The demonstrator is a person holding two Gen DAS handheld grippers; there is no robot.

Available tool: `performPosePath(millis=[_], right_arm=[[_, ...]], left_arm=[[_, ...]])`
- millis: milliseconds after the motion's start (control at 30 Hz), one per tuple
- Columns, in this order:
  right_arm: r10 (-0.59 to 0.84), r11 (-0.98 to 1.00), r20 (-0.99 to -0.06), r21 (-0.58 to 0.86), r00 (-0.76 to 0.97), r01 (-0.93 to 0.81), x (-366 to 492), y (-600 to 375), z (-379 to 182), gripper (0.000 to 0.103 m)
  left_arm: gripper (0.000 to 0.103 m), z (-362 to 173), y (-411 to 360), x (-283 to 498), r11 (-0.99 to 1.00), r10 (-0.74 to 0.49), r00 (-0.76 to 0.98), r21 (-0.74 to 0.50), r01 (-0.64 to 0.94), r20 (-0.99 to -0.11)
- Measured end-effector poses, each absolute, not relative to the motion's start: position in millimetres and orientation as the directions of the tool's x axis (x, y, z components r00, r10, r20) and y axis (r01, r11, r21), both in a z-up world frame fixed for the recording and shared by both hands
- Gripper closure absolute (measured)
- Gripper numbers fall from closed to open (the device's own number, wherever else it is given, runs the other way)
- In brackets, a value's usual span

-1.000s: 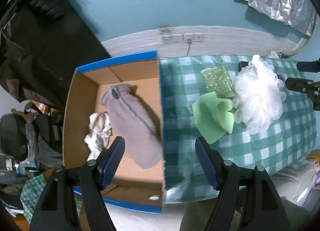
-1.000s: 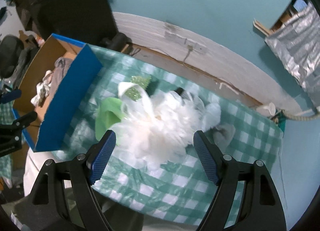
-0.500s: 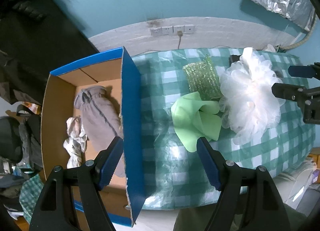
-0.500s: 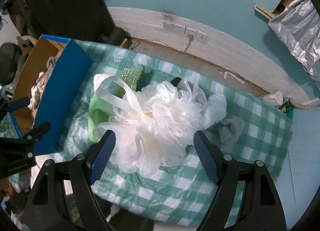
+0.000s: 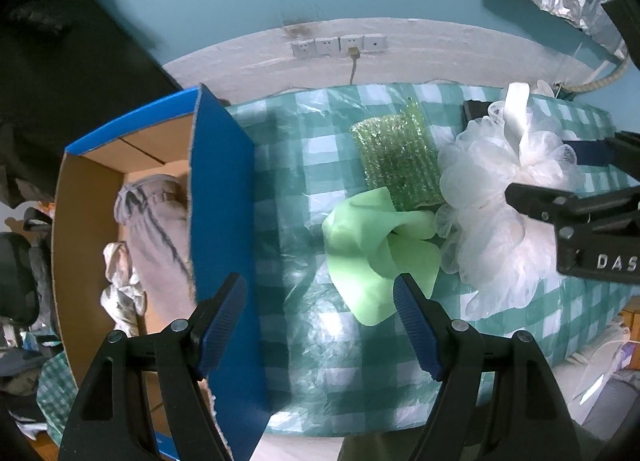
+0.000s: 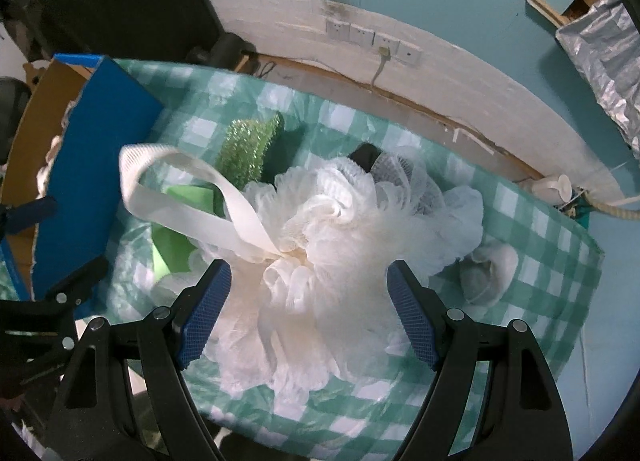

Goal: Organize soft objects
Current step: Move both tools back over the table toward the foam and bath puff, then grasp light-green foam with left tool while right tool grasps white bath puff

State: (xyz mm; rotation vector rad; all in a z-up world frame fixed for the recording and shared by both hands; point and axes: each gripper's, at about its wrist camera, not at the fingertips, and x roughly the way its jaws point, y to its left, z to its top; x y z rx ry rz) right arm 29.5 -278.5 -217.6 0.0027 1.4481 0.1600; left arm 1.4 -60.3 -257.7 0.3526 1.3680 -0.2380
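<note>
A white mesh bath pouf (image 6: 340,245) with a ribbon loop (image 6: 180,169) lies on the green checked tablecloth (image 6: 540,253). My right gripper (image 6: 308,313) is open, its fingers either side of the pouf, just above it. The pouf also shows in the left wrist view (image 5: 500,213). A light green cloth (image 5: 372,257) and a glittery green sponge (image 5: 396,157) lie left of it. My left gripper (image 5: 320,325) is open and empty above the table, between the cardboard box (image 5: 224,221) and the green cloth. A grey sock (image 5: 160,233) and a crumpled white cloth (image 5: 120,293) lie in the box.
The blue-sided box (image 6: 92,149) stands at the table's left end. A small white-grey soft item (image 6: 488,273) lies right of the pouf, a dark object (image 6: 366,153) behind it. A wall with sockets (image 5: 340,47) runs behind the table.
My left gripper has moved right from above the box to above the table near the green cloth. My right gripper has closed in lower over the pouf.
</note>
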Motion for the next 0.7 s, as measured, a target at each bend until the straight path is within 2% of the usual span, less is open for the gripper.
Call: performPosePath(millis=[267,700], right_arm=[[0.109,0.988,-0.992,0.101,0.059,-0.119,27.3,-277.6,-240.4,0.022],[0.156,0.983,-0.987,0.158,-0.031,-0.088,6.5,-281.0,-284.0,0.012]], left_arm=[[0.026,-278.4,-68.4,8.7,0.924,0.03,0.145,0.083,0.372,-0.989],[0.025,-315.5,-80.4,24.5,0.923,0.042,0.054,0.059,0.379,-0.998]])
